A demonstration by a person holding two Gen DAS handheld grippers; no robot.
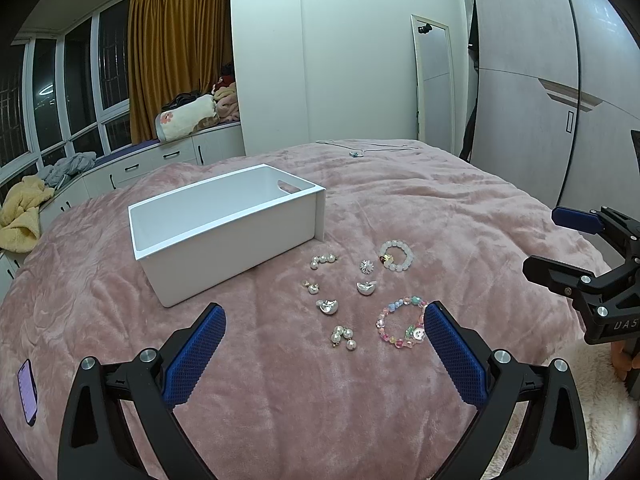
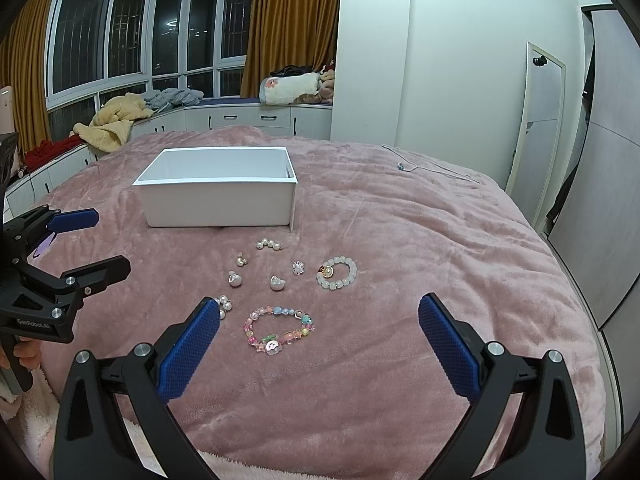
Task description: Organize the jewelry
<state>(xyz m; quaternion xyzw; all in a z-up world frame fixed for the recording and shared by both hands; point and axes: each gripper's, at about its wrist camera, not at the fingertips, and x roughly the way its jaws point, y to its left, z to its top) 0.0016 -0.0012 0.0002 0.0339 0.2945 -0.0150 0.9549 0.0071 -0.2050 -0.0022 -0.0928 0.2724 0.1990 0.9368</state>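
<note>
We hold the left gripper (image 1: pixel 322 324) low over the pink blanket (image 1: pixel 400 208), its blue fingers spread wide and empty, pointing toward the white box (image 1: pixel 224 240). The right gripper (image 2: pixel 319 320) hovers alongside at a similar height, jaws equally apart, holding nothing. Between us and the box lie the colourful bead bracelet (image 2: pixel 279 329), the white bead bracelet (image 2: pixel 337 273) and scattered pearl earrings (image 2: pixel 270 245).

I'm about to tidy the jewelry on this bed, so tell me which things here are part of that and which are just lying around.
Part of the job:
white box
colorful bead bracelet
white bead bracelet
pearl and silver earrings
thin necklace farther back on the pink blanket

Just lying about:
phone
yellow blanket and clothes on the window bench
leaning mirror
</note>
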